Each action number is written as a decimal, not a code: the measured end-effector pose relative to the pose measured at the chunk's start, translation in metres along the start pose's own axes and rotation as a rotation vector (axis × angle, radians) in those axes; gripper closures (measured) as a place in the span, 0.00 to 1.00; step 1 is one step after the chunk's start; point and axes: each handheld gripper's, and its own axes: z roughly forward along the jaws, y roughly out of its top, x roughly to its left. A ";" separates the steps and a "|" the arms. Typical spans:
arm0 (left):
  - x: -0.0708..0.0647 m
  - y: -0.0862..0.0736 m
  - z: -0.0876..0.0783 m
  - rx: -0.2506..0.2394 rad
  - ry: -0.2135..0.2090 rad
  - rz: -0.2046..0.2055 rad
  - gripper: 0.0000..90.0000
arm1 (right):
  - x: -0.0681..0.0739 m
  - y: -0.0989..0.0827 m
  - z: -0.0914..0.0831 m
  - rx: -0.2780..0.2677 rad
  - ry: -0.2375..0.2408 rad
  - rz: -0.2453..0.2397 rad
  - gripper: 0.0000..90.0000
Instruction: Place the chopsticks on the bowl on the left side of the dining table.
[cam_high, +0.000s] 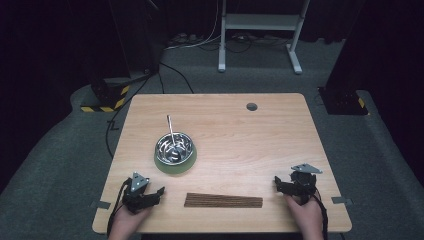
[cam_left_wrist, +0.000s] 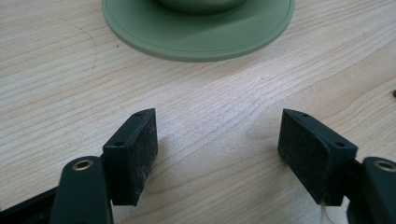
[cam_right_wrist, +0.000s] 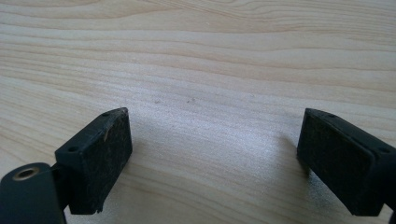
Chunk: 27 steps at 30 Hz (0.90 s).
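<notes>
A shiny metal bowl (cam_high: 174, 146) with a metal utensil (cam_high: 170, 128) leaning in it sits on a green plate (cam_high: 175, 163) left of the table's middle. A bundle of dark brown sticks (cam_high: 223, 200) lies flat near the front edge. My left gripper (cam_high: 154, 192) rests on the table at the front left, open, with bare wood between its pads (cam_left_wrist: 135, 156); the green plate's rim (cam_left_wrist: 196, 42) lies just ahead of it. At the front right my right gripper (cam_high: 281, 184) rests open, its pads (cam_right_wrist: 100, 156) over bare wood.
The wooden table (cam_high: 240, 130) has a round grey cable hole (cam_high: 251, 106) near its back edge. Beyond it are grey carpet, a white desk frame (cam_high: 260, 30), cables and black stands with yellow-striped feet (cam_high: 107, 97).
</notes>
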 end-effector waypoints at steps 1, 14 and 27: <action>0.000 0.000 0.000 0.000 0.000 0.000 0.32 | 0.000 0.000 0.000 0.000 0.000 0.000 0.11; -0.001 0.000 0.000 0.001 0.006 -0.007 0.32 | 0.000 0.001 -0.001 0.009 -0.004 0.000 0.11; -0.002 0.002 -0.001 0.022 -0.019 0.017 0.32 | 0.002 0.000 0.000 -0.008 -0.011 -0.010 0.11</action>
